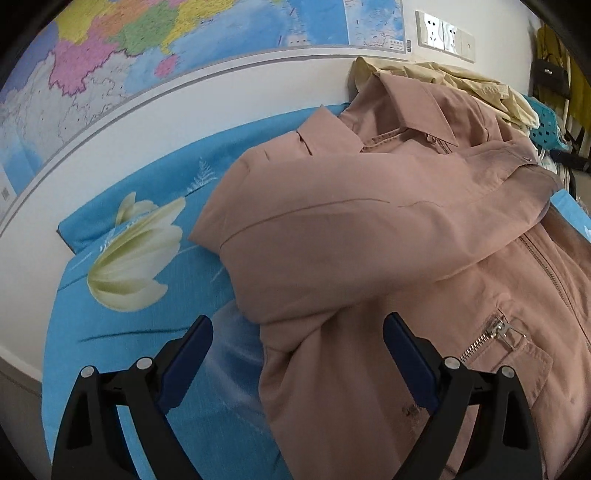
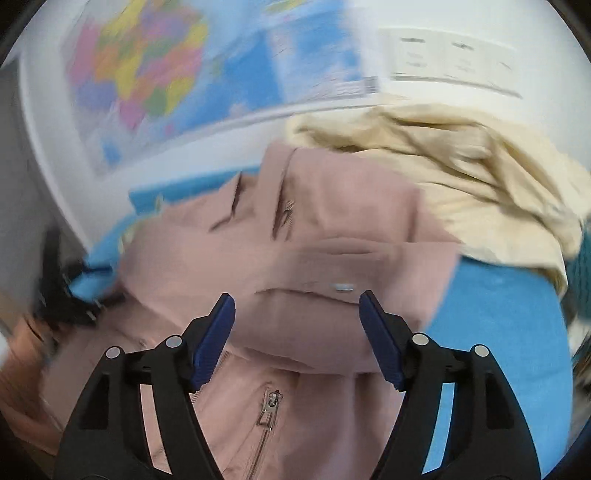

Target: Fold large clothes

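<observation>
A dusty-pink jacket (image 1: 369, 229) with metal zips lies front up on a blue flowered sheet (image 1: 122, 325), collar toward the wall. One sleeve is folded across its chest. My left gripper (image 1: 297, 334) is open just above the jacket's lower left edge, nothing between its blue pads. The right wrist view is blurred. It shows the same pink jacket (image 2: 295, 266) with a sleeve lying across it, and my right gripper (image 2: 297, 310) open over that sleeve, its pads apart from the cloth.
A crumpled cream garment (image 1: 461, 79) is heaped behind the jacket against the wall; it also fills the upper right as the cream garment (image 2: 461, 162). A wall map (image 1: 147, 44) and sockets (image 1: 443, 35) hang above. Hanging clothes and a teal basket (image 1: 546, 129) stand at the far right.
</observation>
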Available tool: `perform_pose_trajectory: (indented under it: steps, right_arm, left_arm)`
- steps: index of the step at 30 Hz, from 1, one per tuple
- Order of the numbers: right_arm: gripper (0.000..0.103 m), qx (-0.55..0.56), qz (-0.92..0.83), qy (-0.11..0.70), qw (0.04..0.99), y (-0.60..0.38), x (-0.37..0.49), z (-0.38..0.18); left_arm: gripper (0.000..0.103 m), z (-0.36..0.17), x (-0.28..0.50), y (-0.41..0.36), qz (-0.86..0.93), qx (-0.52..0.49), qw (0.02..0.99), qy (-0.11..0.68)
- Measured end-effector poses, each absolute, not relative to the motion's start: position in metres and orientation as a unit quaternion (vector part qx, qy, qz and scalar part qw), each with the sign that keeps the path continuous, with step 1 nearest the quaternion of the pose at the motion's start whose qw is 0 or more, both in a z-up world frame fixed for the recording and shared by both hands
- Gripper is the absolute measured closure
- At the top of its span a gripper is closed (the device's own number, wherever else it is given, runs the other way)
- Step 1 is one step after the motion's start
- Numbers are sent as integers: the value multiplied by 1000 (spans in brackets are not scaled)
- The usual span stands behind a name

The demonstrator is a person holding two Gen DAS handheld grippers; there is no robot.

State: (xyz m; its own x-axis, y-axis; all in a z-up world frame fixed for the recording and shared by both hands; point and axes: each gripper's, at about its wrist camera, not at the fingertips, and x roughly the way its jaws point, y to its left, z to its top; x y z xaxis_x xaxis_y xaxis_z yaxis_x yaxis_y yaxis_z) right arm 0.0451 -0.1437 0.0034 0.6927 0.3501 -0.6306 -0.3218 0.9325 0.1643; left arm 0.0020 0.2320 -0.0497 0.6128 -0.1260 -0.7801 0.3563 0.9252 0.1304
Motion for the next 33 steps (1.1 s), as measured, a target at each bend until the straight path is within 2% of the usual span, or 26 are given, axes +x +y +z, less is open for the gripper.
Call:
perform_pose_trajectory:
  steps: [3,5,7,8,11,15,24,33]
  right_arm:
    - [43,-57,157,378,911,-119,62,-26]
    - [48,-73,145,395,904,-117,74,-40]
    - [49,-67,134,399,904,-124,81,-46]
    - [48,-65,131,398,905,-126,82,-47]
    - [36,-42,130,393,909,-139,76,-39]
    - [32,-1,138,379,915,-164,59,-23]
    - [31,81,140,392,905,-197,55,-24]
    - [31,80,162,389,903,-187,52,-27]
  left_arm:
    - [12,-50,-3,237,-137,125,886,425]
    - [12,-51,-10,244,-141,112,884,431]
    - [12,-54,-15,250,-144,100,881,439]
    - [12,-55,-19,252,-147,95,879,443]
    - [12,-59,-28,261,-156,74,874,454]
    - [12,-62,-41,269,-166,52,871,458]
    - [12,-41,-40,250,-155,84,890,420]
    - [12,-25,-33,192,-193,150,891,383]
